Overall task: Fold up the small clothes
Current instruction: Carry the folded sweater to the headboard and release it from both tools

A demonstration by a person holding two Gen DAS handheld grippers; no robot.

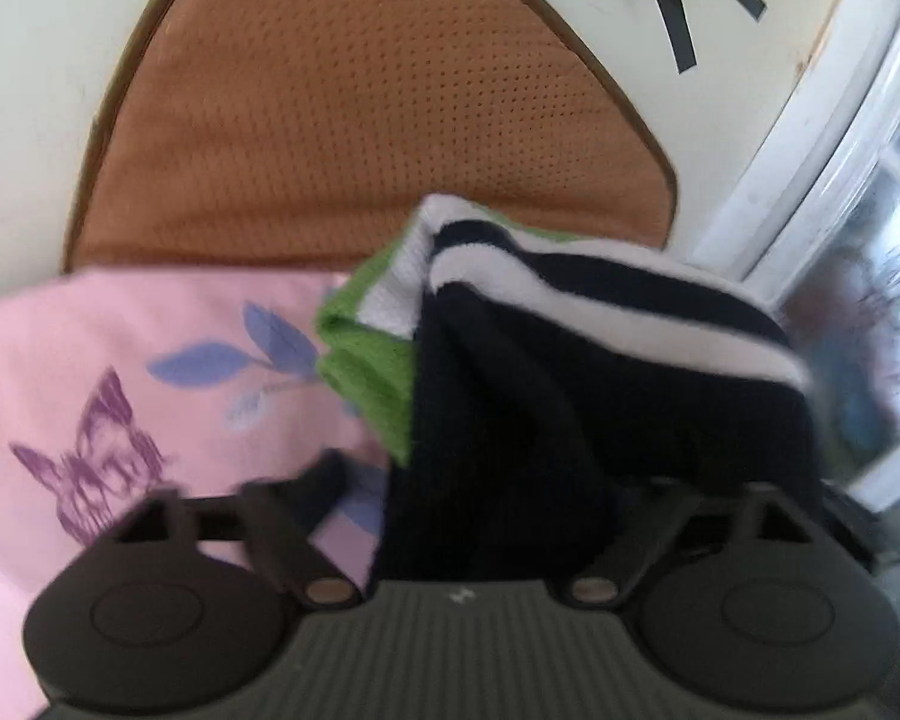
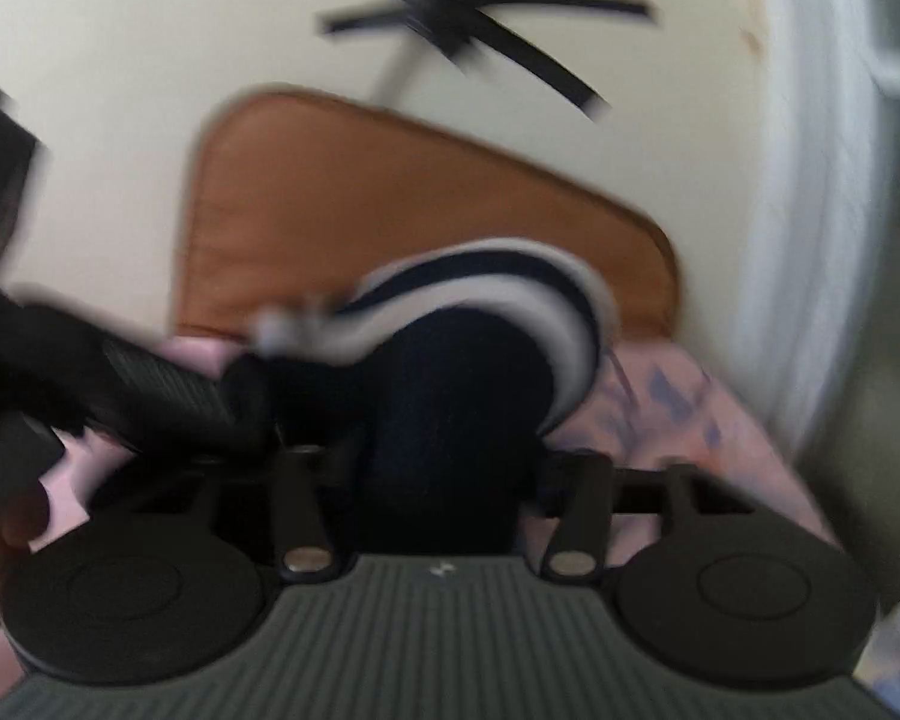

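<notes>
A small navy garment with white stripes and a green edge hangs bunched in front of my left gripper, whose fingers are hidden in the cloth. In the right wrist view the same navy striped garment is held between the jaws of my right gripper. The left gripper's body shows at the left of that view, next to the cloth. Both views are blurred. A pink cloth with purple butterfly and blue leaf prints lies beneath; it also shows in the right wrist view.
A brown perforated mat lies on a cream surface beyond the clothes. Black chair legs stand at the far side. A white window frame runs along the right.
</notes>
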